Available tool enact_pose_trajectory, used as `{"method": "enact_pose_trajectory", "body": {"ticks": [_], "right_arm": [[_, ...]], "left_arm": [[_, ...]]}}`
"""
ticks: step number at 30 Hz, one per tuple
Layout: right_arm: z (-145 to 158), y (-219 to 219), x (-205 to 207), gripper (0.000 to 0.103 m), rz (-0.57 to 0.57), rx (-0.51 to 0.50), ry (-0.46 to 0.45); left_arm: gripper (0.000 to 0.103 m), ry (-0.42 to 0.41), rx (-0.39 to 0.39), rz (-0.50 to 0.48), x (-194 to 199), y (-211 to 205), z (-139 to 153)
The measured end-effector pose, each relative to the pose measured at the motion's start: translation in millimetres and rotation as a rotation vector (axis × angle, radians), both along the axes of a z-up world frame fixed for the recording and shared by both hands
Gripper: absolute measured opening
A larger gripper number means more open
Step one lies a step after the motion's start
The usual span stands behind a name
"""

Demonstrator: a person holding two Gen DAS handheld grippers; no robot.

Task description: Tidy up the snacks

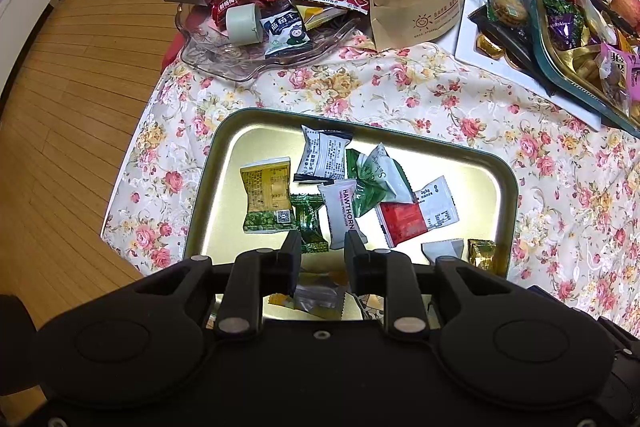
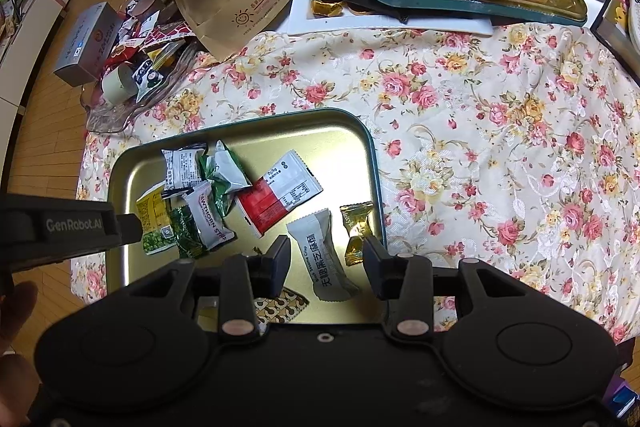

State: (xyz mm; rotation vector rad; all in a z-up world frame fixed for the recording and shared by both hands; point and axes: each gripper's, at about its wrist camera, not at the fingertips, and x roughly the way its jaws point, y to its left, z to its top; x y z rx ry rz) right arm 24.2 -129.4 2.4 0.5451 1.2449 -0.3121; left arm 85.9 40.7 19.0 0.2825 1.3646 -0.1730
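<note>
Hovering over the near edge of the gold metal tray (image 2: pixel 352 131), the right gripper (image 2: pixel 326 253) is seen released, a long white sesame-crisp packet (image 2: pixel 322 255) lying between its fingers, untouched, long axis running near to far (this hand is judged the nearer). Leftward, the left gripper (image 1: pixel 322 247) is likewise held unclenched above a white hawthorn-strip packet (image 1: pixel 340 213). At the far edge of the table, a teal-rimmed tray (image 2: pixel 460 1) is piled with sweets.
</note>
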Motion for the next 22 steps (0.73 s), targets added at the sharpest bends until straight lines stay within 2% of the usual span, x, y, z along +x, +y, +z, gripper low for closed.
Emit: {"method": "enact_pose_trajectory", "body": {"ticks": [22], "right_arm": [[-2.1, 2.4, 1.0, 0.043, 0.008, 0.003, 0.003]], "left_arm": [[0.034, -0.003, -0.001, 0.007, 0.0, 1.9, 0.3]]}}
